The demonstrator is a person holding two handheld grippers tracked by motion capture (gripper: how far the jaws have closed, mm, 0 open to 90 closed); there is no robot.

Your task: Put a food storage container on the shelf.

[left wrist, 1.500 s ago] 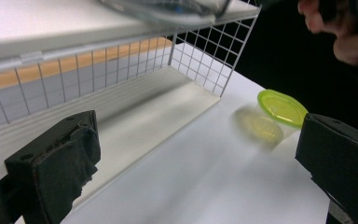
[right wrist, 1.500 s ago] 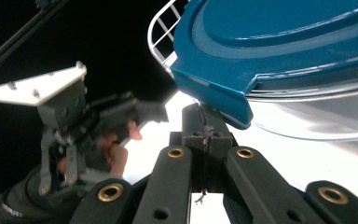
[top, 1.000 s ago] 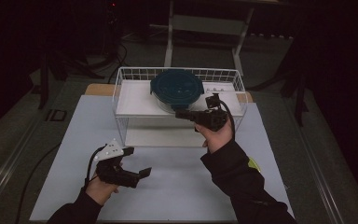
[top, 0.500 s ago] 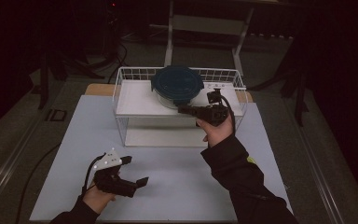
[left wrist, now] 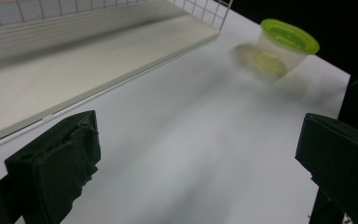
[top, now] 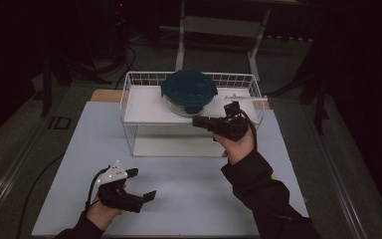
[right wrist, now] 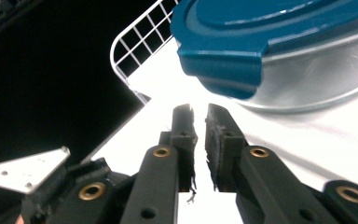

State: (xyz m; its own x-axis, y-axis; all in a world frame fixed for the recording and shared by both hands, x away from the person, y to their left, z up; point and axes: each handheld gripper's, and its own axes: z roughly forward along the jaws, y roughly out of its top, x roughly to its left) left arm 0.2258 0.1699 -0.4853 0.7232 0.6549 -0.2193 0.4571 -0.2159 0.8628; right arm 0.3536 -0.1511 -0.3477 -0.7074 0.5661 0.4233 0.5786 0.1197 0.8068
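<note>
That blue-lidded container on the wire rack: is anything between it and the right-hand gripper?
Nothing visible. The right gripper points at the container, its jaws just parting slightly with nothing between them and bare white shelf ahead.

Dark teal lid (top: 189,85) on clear glass container (right wrist: 317,79), just ahead of black right gripper (right wrist: 199,112). White wire rack (top: 129,79), grid-pattern sides, white shelf board (top: 144,107). Pale blue-white tabletop (top: 189,184). Black left gripper (top: 142,184) with grey plate; ahead of it a translucent tub (left wrist: 279,56), lime-green lid (left wrist: 290,35). Dark sleeves.
</note>
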